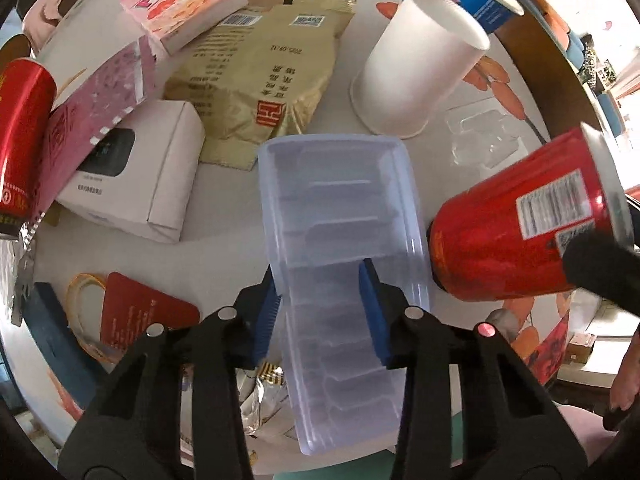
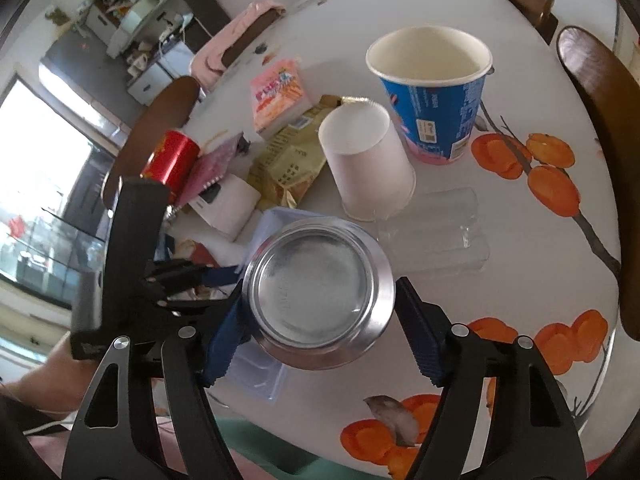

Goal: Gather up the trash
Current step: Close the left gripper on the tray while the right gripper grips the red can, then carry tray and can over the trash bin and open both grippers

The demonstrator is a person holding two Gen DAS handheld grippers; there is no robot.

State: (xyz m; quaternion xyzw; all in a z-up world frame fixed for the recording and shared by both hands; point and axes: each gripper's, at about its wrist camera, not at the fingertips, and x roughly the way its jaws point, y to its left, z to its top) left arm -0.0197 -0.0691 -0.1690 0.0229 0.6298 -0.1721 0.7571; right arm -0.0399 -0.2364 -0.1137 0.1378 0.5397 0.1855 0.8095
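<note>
Currently both grippers loaded, lifted off the table, presumably en route to a bin not in view. Left gripper clamped on the long side wall of a translucent plastic tray: one blue pad inside the tray, the other outside, jaws narrow, wall pinched between. Edge grip makes sense since the tray is too wide to span; tray juts forward and tilted, so flex or slip at the thin wall looks possible. Right gripper closed around a red can, jaws spread to roughly can width, pads on opposite sides of the body; silver end of the can faces the right wrist camera, so held lengthwise along the fingers. Can sits just beside the tray, near touching in the left wrist view. Rest of the trash on the table, well apart from the grippers: inverted white paper cup, blue noodle cup upright behind it, gold snack bag, pink box, white box, second red can, clear blister pack. Task judged early: two items in hand, most of the pile uncollected.
</note>
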